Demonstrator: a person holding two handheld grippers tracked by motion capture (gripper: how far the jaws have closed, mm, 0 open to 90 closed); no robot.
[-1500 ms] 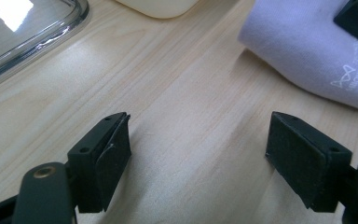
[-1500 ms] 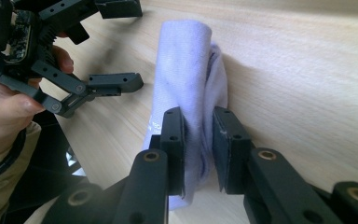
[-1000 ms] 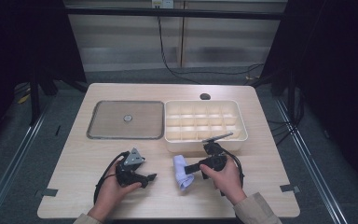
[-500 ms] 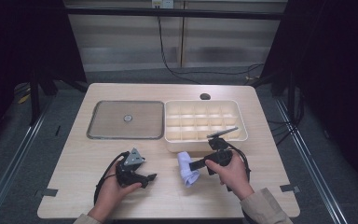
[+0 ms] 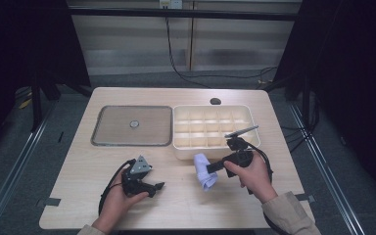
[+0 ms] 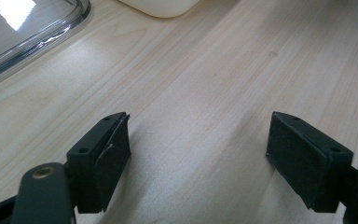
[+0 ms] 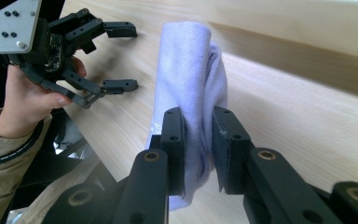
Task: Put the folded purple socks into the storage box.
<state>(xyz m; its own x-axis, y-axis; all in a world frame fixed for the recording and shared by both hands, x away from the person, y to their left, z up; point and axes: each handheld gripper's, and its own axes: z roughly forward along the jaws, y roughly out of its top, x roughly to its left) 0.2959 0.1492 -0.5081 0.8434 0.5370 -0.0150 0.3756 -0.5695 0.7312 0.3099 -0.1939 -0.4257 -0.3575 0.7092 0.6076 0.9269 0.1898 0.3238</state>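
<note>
Now the right gripper [image 5: 212,166] sits a little higher and nearer the compartment box [image 5: 250,128] than a second ago, its jaws clamped on a rolled pale lavender cloth [image 5: 204,171] that hangs off the table [image 5: 186,205] just in front of the box. In the right gripper view the cloth [image 7: 191,79] is squeezed between the two black pads. The left gripper [image 5: 152,186] has stayed where it was at the near left, jaws wide apart with bare wood between them. The box's white compartments look empty. Left of it, the shallow glass tray [image 5: 103,139] holds one small round thing [image 5: 134,124] at its middle.
</note>
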